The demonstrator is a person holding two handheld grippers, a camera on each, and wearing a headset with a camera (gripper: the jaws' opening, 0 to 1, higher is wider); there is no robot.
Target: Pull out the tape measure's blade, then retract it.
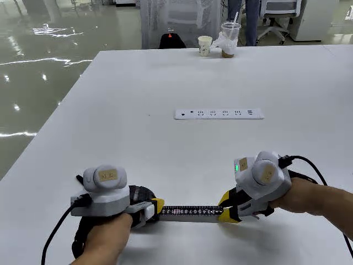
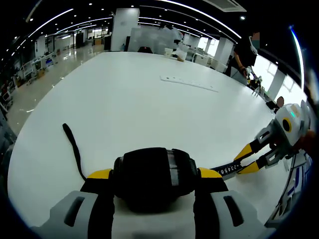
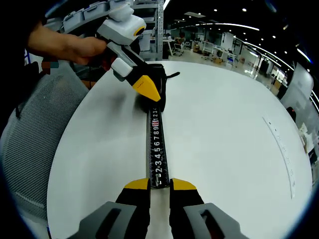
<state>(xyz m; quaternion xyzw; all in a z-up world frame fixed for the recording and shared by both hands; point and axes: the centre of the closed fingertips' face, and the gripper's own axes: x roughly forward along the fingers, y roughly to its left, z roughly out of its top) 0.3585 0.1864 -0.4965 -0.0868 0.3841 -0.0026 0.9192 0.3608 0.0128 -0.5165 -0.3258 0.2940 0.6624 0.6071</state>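
Note:
The black tape measure case (image 2: 154,174) sits clamped between the yellow-tipped jaws of my left gripper (image 2: 154,173), near the table's front edge (image 1: 144,205). Its black blade (image 3: 156,149) with white numbers runs out across the white table to my right gripper (image 3: 159,184), which is shut on the blade's end. In the head view the blade (image 1: 190,211) stretches flat between the left gripper (image 1: 151,208) and the right gripper (image 1: 225,210). In the left gripper view the case's black wrist strap (image 2: 74,147) lies loose on the table.
A white power strip (image 1: 218,114) lies mid-table. A paper cup (image 1: 204,46) and a plastic cup with a straw (image 1: 230,38) stand at the far edge. Office chairs and a person's legs are beyond the table (image 1: 165,143).

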